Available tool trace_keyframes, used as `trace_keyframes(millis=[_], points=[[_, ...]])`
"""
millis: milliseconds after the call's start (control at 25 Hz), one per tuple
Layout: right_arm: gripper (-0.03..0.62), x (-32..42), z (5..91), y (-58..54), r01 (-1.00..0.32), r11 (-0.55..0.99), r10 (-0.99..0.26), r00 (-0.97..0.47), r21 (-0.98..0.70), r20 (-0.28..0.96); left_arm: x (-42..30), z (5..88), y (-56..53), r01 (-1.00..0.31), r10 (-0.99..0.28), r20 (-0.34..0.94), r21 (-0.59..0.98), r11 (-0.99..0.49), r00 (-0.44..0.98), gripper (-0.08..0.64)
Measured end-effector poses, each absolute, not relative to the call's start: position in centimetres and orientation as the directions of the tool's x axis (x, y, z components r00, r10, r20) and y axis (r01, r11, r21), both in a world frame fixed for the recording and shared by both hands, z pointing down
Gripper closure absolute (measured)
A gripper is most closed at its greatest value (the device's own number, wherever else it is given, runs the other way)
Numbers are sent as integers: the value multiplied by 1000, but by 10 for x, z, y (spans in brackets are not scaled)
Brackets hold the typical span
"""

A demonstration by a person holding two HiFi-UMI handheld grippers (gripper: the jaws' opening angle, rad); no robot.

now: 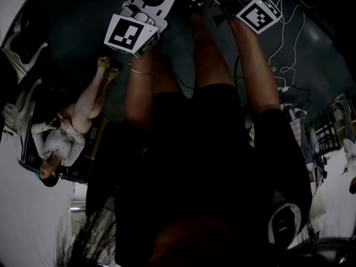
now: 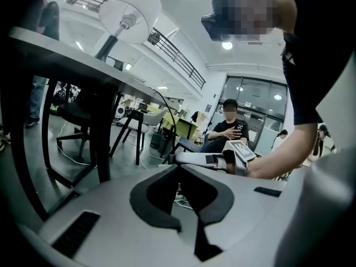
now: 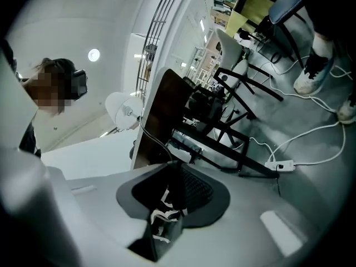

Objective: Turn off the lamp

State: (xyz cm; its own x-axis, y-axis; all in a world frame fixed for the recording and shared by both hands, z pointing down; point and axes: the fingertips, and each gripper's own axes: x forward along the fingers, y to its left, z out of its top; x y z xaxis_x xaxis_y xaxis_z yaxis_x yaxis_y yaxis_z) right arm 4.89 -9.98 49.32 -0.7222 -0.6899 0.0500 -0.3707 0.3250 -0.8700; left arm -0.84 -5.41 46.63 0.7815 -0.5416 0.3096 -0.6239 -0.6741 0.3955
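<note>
lamp spot: the lamp (image 2: 123,20) is up on the table (image 2: 72,65), near the edge facing me, with its stem (image 2: 107,44) poking up from behind that edge. I'm well apart from it and lower than the tabletop.

left gripper (image 2: 179,168): clenched, tips pressed together, nothing in them.

right gripper (image 3: 173,168): jaws look closed on themselves too, and I can't make out anything between them. It's rolled over sideways, so the table looks tipped on end from there.

how it'll handle: I reckon it's light and top-heavy. It's got a big white shade (image 3: 121,109) on a thin stem, so a sideways knock could tip it over the table edge. The shade looks thin and easy to dent, so I wouldn't squeeze that.

where to touch: honestly I'd go for the switch, not the lamp body. I can't see a switch from here. The base is hidden behind the table edge, and a dark cord (image 3: 151,141) runs down off the table from under the shade, so it could be on either.

grip plan: closed tips should do for poking a button. If it's a switch on the cord, I'd have to open up and pinch it, since the cord is floppy and will swing away from a push.

on or off: can't tell, the room's too bright.
</note>
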Motion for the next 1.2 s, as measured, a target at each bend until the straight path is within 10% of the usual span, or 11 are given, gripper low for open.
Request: trace_keyframes(millis=[1200], points=[[591, 73, 428, -95, -403, 403, -700, -714, -822, 7, -4, 426, -60, -658, -585, 302, 371, -655, 753, 543]])
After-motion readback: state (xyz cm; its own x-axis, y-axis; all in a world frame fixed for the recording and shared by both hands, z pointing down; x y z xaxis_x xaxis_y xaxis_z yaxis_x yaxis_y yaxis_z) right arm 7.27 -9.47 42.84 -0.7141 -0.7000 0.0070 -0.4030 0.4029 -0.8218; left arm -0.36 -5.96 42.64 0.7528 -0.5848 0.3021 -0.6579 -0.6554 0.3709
